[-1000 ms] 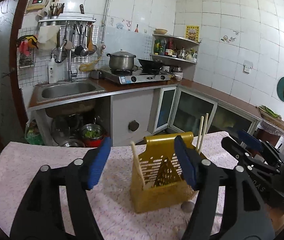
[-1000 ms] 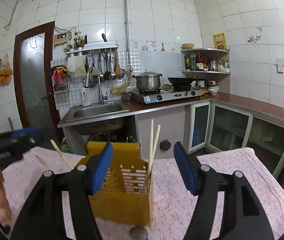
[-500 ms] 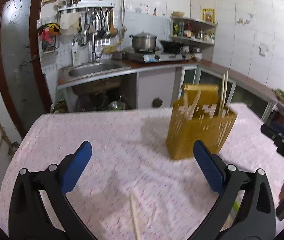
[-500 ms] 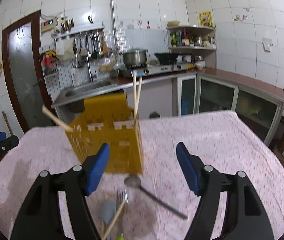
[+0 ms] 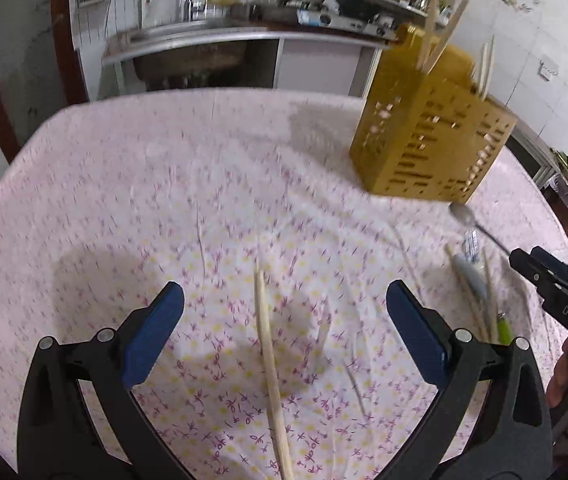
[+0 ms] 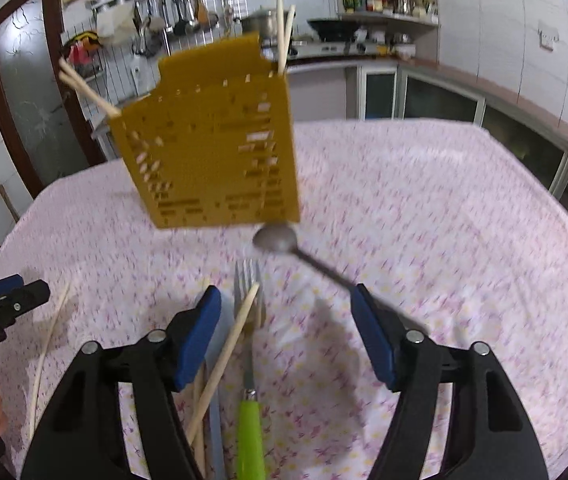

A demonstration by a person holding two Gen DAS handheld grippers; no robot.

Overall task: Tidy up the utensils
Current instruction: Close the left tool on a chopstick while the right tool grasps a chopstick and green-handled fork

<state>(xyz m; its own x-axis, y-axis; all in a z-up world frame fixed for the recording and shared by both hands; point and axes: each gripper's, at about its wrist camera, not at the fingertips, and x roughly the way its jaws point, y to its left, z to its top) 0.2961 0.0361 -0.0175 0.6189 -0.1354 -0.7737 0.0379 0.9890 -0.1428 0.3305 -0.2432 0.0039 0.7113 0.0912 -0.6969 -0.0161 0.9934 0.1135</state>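
We read "DAS" in pale letters on the black body of the right gripper [image 5: 564, 300] as the left wrist view shows it at the right edge; no other writing is legible.

The left gripper [image 5: 284, 320] stands wide open above the pink flowered tablecloth [image 5: 163, 200], gripping nothing, with 1 wooden chopstick [image 5: 269, 360] lying on the cloth between its blue pads. The yellow perforated utensil holder [image 5: 424, 140] stands farther back to the right, chopsticks poking from its top.

In the right wrist view the right gripper's jaws have just been closing and stand partly open, clamping nothing. A green-handled fork [image 6: 248, 360] and a chopstick [image 6: 223, 356] lie between them; a metal spoon [image 6: 284, 242] rests just before the holder.
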